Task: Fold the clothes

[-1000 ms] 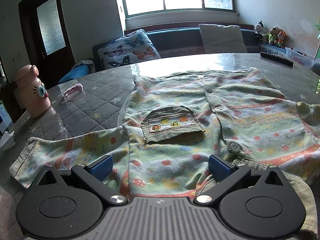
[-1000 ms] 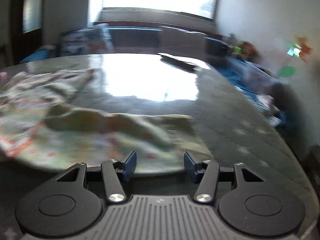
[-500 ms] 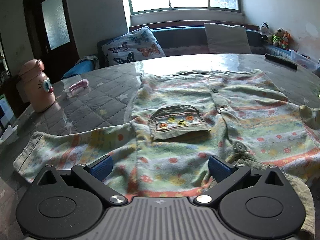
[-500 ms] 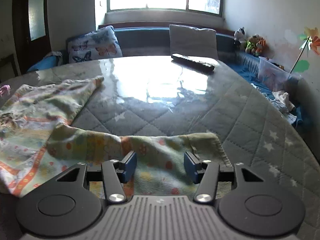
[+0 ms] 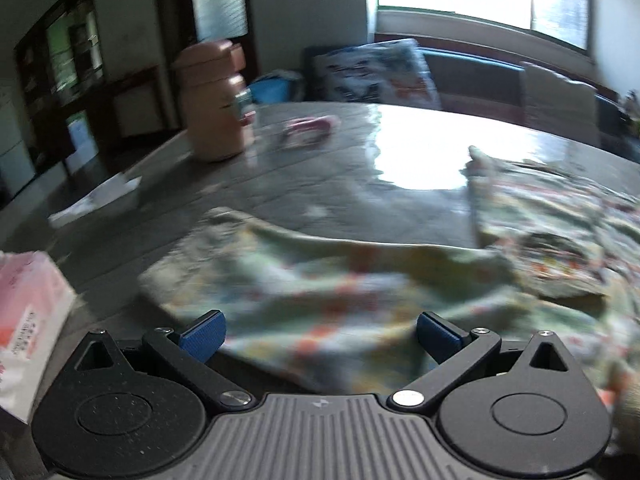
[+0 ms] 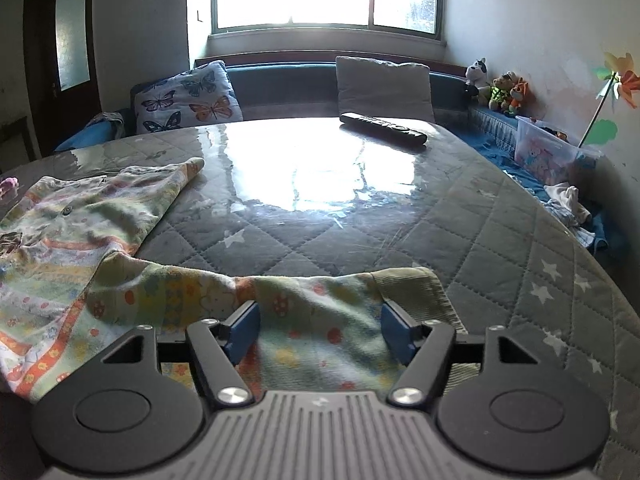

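Note:
A small patterned cardigan [image 6: 72, 232] with stripes and dots lies spread flat on the quilted table [image 6: 520, 248]. In the right wrist view its right sleeve [image 6: 320, 308] with a ribbed cuff lies between my open right gripper [image 6: 320, 330] fingers. In the blurred left wrist view the left sleeve [image 5: 312, 292] lies in front of my open left gripper [image 5: 318, 336], with the cardigan's pocket [image 5: 560, 264] at the right.
A pink bottle [image 5: 214, 100], a pink clip [image 5: 308, 130], white paper [image 5: 96, 200] and a pink packet [image 5: 28, 320] sit at the table's left. A black remote [image 6: 382, 128] lies at the far side. A sofa with pillows [image 6: 188, 98] stands behind.
My left gripper has swung left from the cardigan's body to its left sleeve. My right gripper has moved closer over the right sleeve cuff.

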